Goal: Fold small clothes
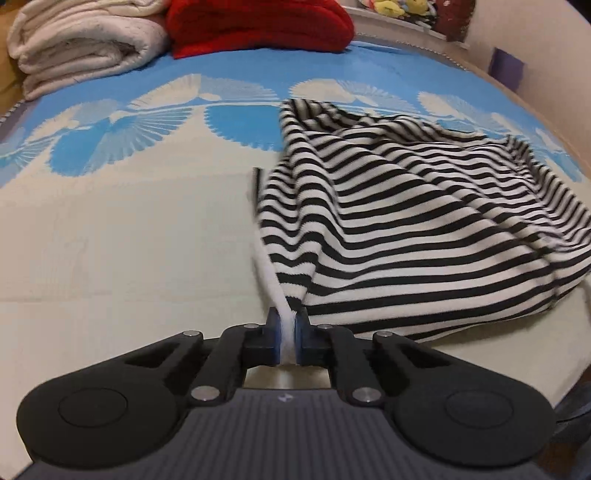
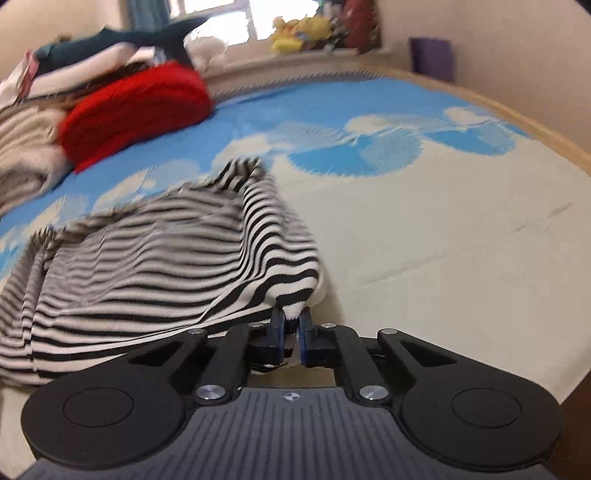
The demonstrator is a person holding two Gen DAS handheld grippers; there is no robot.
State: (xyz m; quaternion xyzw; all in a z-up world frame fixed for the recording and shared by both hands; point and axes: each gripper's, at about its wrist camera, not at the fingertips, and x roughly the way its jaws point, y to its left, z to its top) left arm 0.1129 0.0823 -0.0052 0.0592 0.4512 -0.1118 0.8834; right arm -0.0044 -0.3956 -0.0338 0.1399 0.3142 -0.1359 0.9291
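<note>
A black-and-white striped garment (image 1: 406, 221) lies rumpled on the bed, stretched between both grippers. My left gripper (image 1: 288, 325) is shut on its white edge at the near left corner. In the right wrist view the same garment (image 2: 155, 258) spreads to the left, and my right gripper (image 2: 291, 325) is shut on its near right corner. The cloth is lifted slightly at both held corners and looks blurred in the right wrist view.
The bed sheet (image 1: 110, 240) is cream with a blue and white pattern at the far side. A red blanket (image 1: 258, 26) and a folded white blanket (image 1: 81, 44) lie at the back. Plush toys (image 2: 299, 31) sit on the windowsill. The bed's wooden edge (image 2: 535, 129) runs on the right.
</note>
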